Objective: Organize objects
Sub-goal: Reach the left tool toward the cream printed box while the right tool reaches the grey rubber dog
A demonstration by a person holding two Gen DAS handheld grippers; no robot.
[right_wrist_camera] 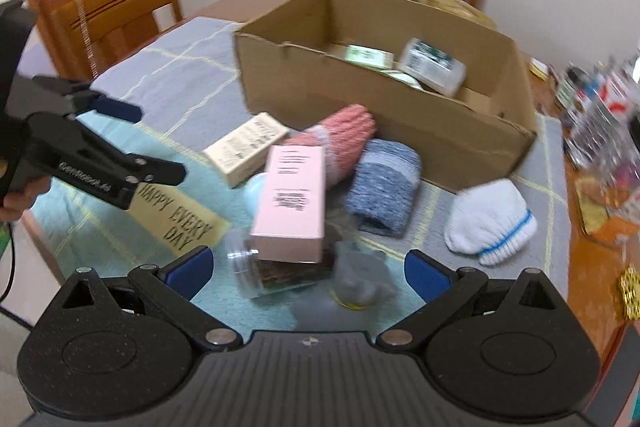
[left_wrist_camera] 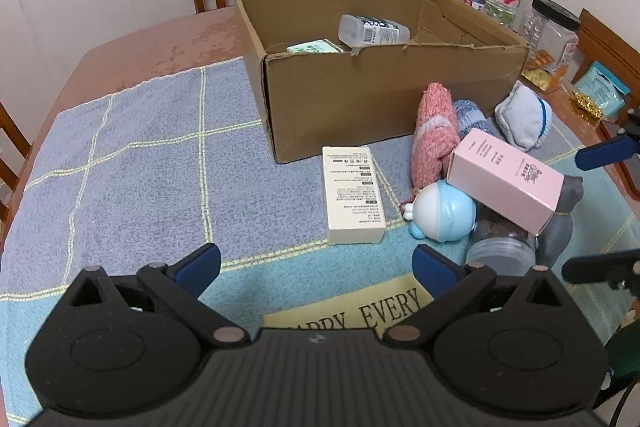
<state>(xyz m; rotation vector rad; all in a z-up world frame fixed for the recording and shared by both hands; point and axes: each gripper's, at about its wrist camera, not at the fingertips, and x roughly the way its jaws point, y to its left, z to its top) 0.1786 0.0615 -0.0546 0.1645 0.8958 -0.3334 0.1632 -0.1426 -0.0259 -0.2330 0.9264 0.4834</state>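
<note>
Between the spread jaws of the right gripper [right_wrist_camera: 306, 273] lies a pink box [right_wrist_camera: 292, 203], propped on a clear jar [right_wrist_camera: 260, 271] lying on its side. Across the pile, the left gripper [left_wrist_camera: 316, 267] is also spread and empty, near a cream box [left_wrist_camera: 352, 195]. Best to come down squarely over the pink box's narrow sides, pinch firmly, lift clear of the jar, then carry it to the cardboard box [right_wrist_camera: 360, 99] behind.
</note>
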